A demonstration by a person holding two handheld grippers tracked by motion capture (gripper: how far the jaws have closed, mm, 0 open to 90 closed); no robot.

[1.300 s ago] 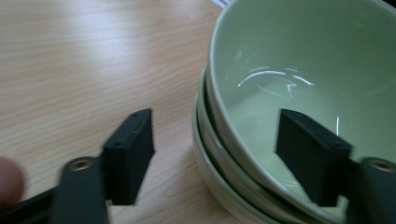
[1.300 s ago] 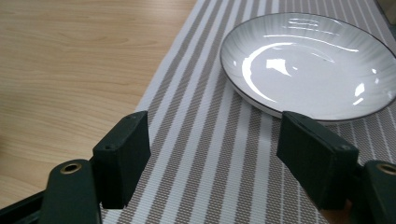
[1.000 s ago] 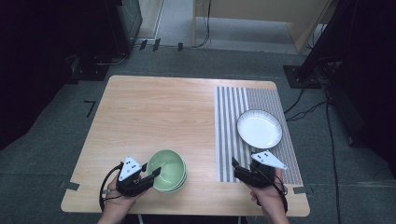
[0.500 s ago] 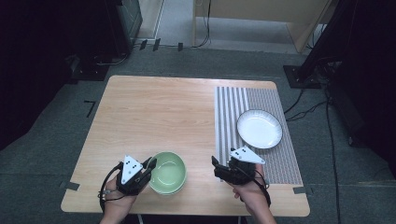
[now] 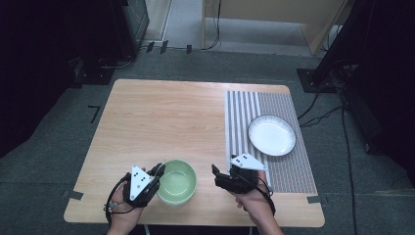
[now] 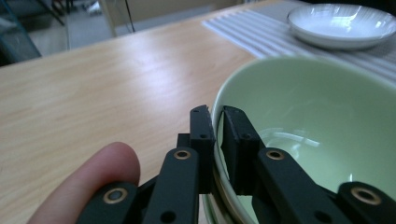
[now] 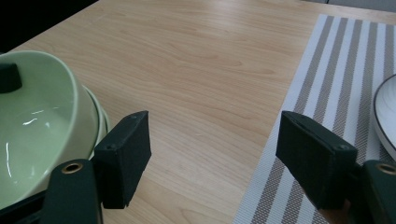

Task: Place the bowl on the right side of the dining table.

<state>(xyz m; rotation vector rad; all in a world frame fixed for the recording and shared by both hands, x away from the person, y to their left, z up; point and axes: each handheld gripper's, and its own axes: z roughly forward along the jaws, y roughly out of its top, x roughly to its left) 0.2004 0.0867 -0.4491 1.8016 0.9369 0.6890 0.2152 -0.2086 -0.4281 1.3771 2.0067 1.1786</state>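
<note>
Green bowl point(image 5: 176, 181) sits near the front edge of the wooden table point(image 5: 161, 117), left of centre; seen from above it lies at about 7 o'clock from the table's middle. In the right gripper view a second rim shows just under the top one point(image 7: 42, 121), so it appears to be two bowls nested, though the lower one is mostly hidden.

Left gripper point(image 5: 157, 171) is at the bowl's 9 o'clock side. Its jaws have just been closing and now pinch the bowl's rim: in the left gripper view one pad is outside the wall, the other inside, with the thin green edge point(image 6: 218, 116) pressed between them. A fingertip point(image 6: 93, 177) of the holding hand shows at the lower left of that view.

Right gripper point(image 5: 215, 175) is at the bowl's 3 o'clock, near it but apart, above bare wood. Its jaws are spread wide with nothing between them point(image 7: 212, 154).

Striped placemat point(image 5: 266, 132) covers the table's right part. White plate point(image 5: 272, 135) with a dark rim lies on it, at roughly 1 o'clock from the right gripper, well apart from the bowl.
</note>
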